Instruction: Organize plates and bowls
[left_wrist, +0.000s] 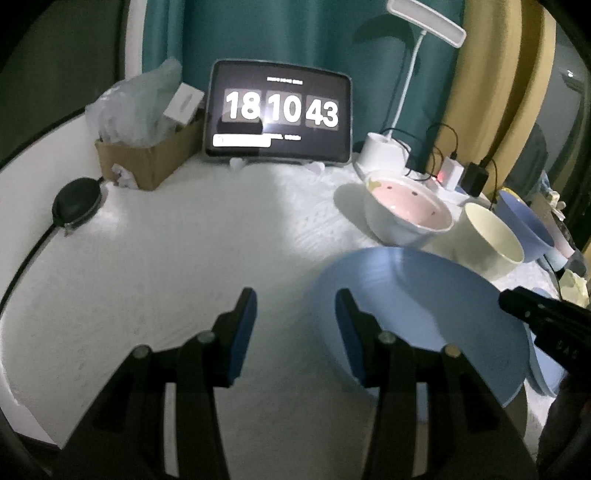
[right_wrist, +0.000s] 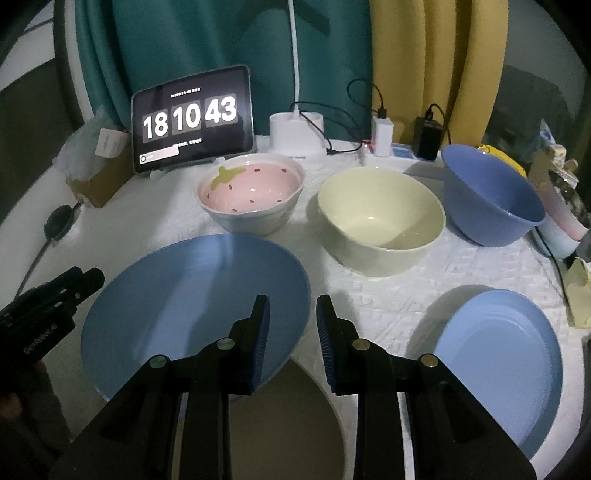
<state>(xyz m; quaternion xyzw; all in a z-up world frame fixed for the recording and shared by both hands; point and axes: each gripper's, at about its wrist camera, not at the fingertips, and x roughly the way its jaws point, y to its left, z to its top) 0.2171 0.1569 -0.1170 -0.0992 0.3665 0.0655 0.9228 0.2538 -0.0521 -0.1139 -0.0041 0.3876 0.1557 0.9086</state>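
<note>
Two open grippers over a table of plates and bowls

Left gripper (left_wrist: 295, 325) and right gripper (right_wrist: 292, 332) both gape wide, holding nothing. A big plate (right_wrist: 192, 295) lies near left, a small plate (right_wrist: 498, 369) near right. Far behind stand a strawberry bowl (right_wrist: 251, 195), cream bowl (right_wrist: 380, 218) and blue bowl (right_wrist: 491, 195), left to right.
</note>
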